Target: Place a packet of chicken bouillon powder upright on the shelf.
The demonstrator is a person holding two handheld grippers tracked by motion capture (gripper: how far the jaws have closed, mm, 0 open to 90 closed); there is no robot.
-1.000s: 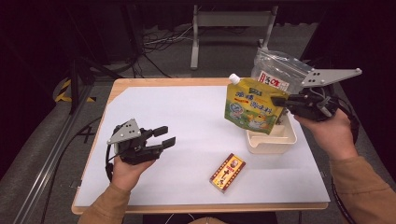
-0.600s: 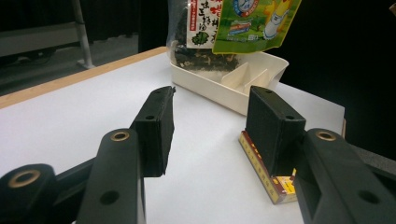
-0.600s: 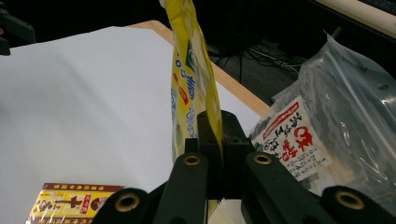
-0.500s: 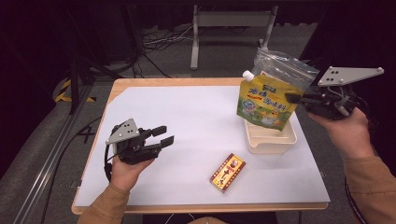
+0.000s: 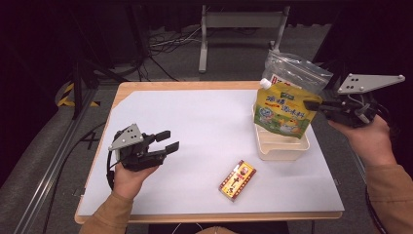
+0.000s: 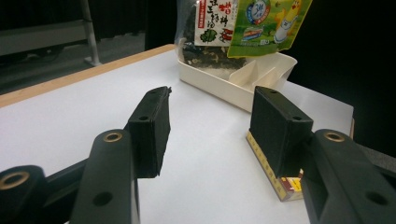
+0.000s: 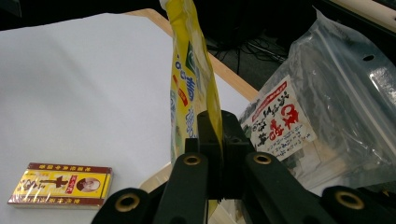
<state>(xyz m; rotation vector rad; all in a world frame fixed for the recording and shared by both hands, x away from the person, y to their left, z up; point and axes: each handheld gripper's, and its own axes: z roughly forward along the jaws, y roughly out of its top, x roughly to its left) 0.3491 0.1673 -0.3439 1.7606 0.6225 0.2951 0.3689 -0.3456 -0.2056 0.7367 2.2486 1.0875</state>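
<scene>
The right gripper [image 5: 311, 105], pinching the yellow pouch [image 5: 285, 109], has lifted it higher above the tray [image 5: 282, 146]. The left gripper [image 5: 168, 141] stays loose near the table's [image 5: 195, 117] left edge, with much bare middle.

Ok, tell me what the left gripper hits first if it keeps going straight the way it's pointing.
Probably the cream tray. The left gripper is open and aims across bare white table toward it, with the small yellow box just off to one side by one jaw. Depth is hard to judge, so the box could get clipped.

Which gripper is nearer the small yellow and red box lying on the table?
Left. The left gripper, jaws open, sits low just left of the yellow and red box. The right gripper is up at the far right, clamped on the green-yellow pouch above the tray.
</scene>
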